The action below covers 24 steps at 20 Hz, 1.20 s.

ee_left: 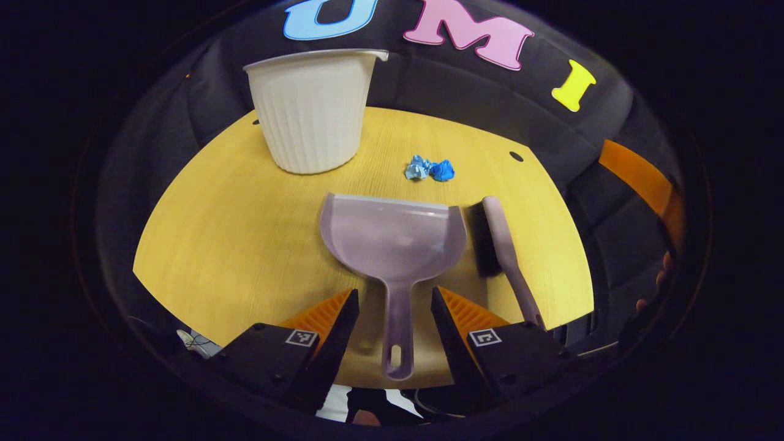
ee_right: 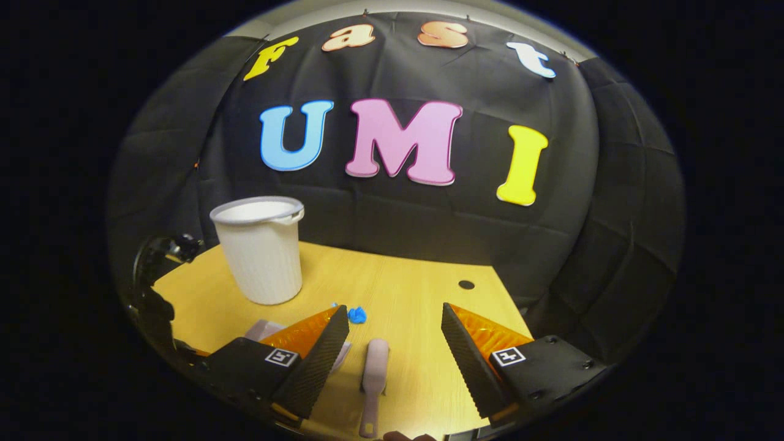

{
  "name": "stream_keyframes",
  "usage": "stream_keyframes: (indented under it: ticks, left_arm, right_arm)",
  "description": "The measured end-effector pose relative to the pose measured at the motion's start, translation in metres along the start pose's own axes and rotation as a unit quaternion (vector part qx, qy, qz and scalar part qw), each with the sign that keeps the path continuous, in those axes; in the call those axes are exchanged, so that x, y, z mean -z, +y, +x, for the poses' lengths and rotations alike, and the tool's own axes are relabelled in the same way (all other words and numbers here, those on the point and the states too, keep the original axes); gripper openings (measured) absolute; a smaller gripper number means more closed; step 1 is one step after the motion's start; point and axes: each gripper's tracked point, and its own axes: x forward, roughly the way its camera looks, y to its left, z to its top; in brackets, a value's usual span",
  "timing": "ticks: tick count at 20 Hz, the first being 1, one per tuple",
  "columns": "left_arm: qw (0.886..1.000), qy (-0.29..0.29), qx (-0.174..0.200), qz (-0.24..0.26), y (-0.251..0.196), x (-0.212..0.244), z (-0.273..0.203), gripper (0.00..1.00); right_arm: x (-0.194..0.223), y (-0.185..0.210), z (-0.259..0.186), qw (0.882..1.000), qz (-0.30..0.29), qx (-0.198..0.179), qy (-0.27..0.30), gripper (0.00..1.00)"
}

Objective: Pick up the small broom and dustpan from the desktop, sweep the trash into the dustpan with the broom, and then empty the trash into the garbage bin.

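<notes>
While both tools lie flat near table front edge, left hand-held gripper open astride dustpan handle; right hand-held gripper open over broom. Both look light, stiff plastic, maybe slippery: grip mid-handle. Trash behind dustpan, bin near back edge.

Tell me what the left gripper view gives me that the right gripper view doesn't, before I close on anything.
Left gripper view: the whole dustpan, its handle between the open left tongs, and two separate blue trash wads beyond its lip.

Right gripper view: the broom lying between the open right tongs, plus the far-off left gripper beside the table.

Both: the white garbage bin upright at the back of the yellow table, the broom, and blue trash. Nothing is gripped yet.
</notes>
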Motion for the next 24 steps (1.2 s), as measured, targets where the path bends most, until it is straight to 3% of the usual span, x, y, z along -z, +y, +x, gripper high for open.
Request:
stream_keyframes:
  ticks: [3, 8, 13, 15, 16, 17, 21, 23, 24]
  left_arm:
    - [0.999, 0.041, -0.013, -0.01, -0.007, 0.004, 0.022, 0.72]
    - [0.993, 0.113, -0.042, -0.011, -0.009, 0.005, 0.052, 0.72]
    - [0.982, 0.171, -0.077, -0.006, -0.005, 0.001, 0.074, 0.72]
    - [0.979, 0.192, -0.066, -0.022, -0.009, 0.002, 0.077, 0.62]
    - [0.977, 0.203, -0.062, -0.033, -0.011, 0.004, 0.075, 0.46]
    - [0.977, 0.203, -0.059, -0.031, -0.01, 0.001, 0.079, 0.4]
    - [0.977, 0.212, -0.04, -0.003, -0.012, 0.001, 0.08, 0.32]
    - [0.977, 0.213, -0.026, 0.003, -0.011, 0.002, 0.078, 0.31]
    - [0.977, 0.214, -0.019, 0.008, -0.009, 0.002, 0.074, 0.29]
  right_arm:
    - [0.033, 0.005, 0.016, 0.998, -0.006, -0.027, 0.058, 0.99]
    - [0.067, -0.004, 0.034, 0.991, -0.003, -0.033, 0.127, 0.95]
    - [0.112, 0.008, 0.025, 0.973, -0.044, -0.079, 0.212, 0.99]
    - [0.114, 0.008, 0.026, 0.971, -0.036, -0.085, 0.222, 0.96]
    - [0.115, 0.005, 0.025, 0.97, -0.029, -0.083, 0.227, 1.0]
    - [0.116, 0.003, 0.026, 0.969, -0.018, -0.08, 0.235, 1.0]
    - [0.136, 0.004, 0.02, 0.954, 0.003, -0.061, 0.293, 0.96]
    - [0.146, 0.008, 0.017, 0.947, 0.012, -0.055, 0.317, 1.0]
    - [0.154, 0.008, 0.017, 0.942, 0.017, -0.05, 0.332, 0.96]
